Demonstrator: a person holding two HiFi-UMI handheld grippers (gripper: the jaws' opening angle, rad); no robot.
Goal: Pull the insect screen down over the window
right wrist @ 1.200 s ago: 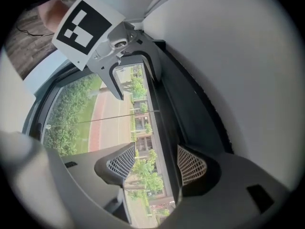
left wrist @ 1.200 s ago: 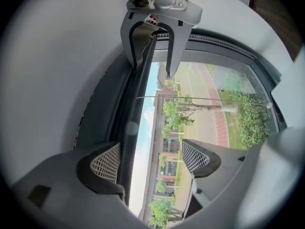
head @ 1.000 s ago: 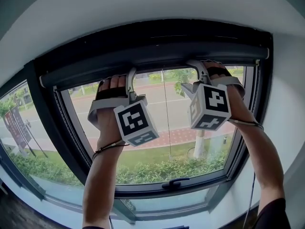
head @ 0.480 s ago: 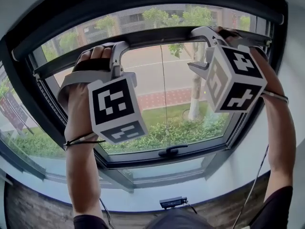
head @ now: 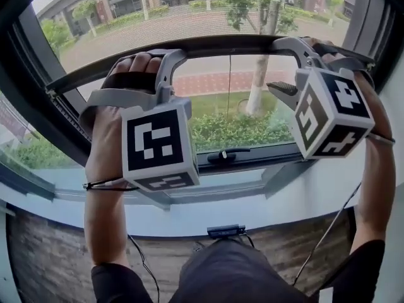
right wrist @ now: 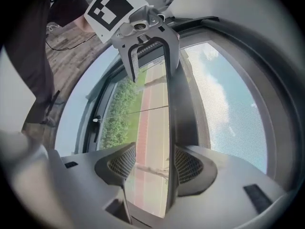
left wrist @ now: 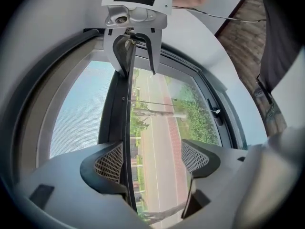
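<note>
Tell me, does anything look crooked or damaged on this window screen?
Nothing stands out. The bottom bar runs across the window, the mesh above it looks intact, and the left tongs and right tongs are open around the bar.

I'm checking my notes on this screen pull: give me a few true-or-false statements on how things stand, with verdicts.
The screen bar passes between the jaws of the left gripper and of the right gripper. True.
Both grippers are clamped shut on the bar. False: each one's jaws stand apart, the bar along one jaw.
The mesh covers the glass above the bar. True.
The bar has reached the window handle. False: it sits well above it, bare glass between.
</note>
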